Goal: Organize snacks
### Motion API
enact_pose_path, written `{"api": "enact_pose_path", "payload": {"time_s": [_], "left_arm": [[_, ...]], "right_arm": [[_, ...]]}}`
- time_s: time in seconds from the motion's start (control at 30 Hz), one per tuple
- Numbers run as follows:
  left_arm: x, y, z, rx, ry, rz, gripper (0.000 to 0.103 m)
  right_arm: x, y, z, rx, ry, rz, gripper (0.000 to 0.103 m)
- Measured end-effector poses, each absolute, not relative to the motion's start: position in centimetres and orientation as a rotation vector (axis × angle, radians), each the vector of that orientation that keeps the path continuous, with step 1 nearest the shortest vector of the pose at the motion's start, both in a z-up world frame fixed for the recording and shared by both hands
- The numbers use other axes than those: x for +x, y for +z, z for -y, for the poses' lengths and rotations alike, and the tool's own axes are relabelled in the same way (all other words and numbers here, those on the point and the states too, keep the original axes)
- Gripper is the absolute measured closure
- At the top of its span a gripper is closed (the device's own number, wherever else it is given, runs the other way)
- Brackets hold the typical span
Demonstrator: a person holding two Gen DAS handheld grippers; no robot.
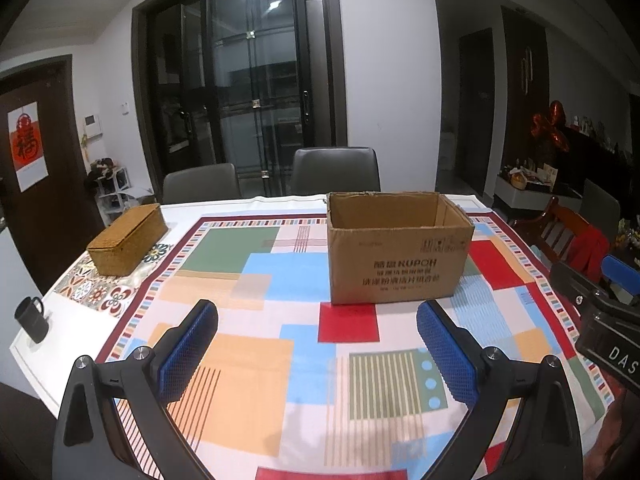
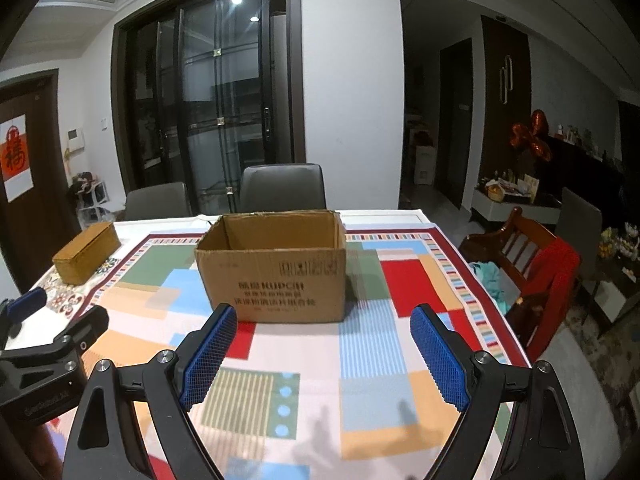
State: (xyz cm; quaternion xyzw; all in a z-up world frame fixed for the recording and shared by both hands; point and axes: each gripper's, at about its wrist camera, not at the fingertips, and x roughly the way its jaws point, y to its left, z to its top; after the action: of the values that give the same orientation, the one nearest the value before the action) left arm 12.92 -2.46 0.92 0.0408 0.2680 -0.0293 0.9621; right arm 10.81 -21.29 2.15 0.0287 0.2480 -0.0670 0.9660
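the open-topped brown cardboard box [image 2: 276, 266] stood on the colourful patchwork tablecloth [image 2: 384, 364] just ahead of the right gripper [image 2: 322, 354], whose blue-padded jaws gaped empty. from the left gripper [image 1: 318, 354], likewise released and empty, it sat ahead, slightly right.

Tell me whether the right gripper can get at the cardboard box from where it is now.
Probably yes. The right gripper is open and empty, pointed at the cardboard box, with only bare tablecloth between them. The left gripper sits off to its side, not in the path.
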Motion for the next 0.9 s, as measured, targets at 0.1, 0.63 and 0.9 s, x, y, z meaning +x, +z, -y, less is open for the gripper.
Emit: {"api": "enact_pose_path", "payload": {"time_s": [0.1, 0.63, 0.9], "left_arm": [[11.6, 0.3, 2.5, 0.074, -0.064, -0.552, 0.002], [6.2, -1.5, 1.4, 0.045, -0.033, -0.528, 0.002], [3.8, -2.0, 0.3, 0.010, -0.020, -0.503, 0.001]], "right_arm": [[9.3, 1.6, 21.6, 0.060, -0.142, -0.496, 0.014], [2.8, -0.3, 21.6, 0.062, -0.186, -0.436, 0.014], [0.8, -0.7, 20.5, 0.018, -0.181, -0.416, 0.006]]}}
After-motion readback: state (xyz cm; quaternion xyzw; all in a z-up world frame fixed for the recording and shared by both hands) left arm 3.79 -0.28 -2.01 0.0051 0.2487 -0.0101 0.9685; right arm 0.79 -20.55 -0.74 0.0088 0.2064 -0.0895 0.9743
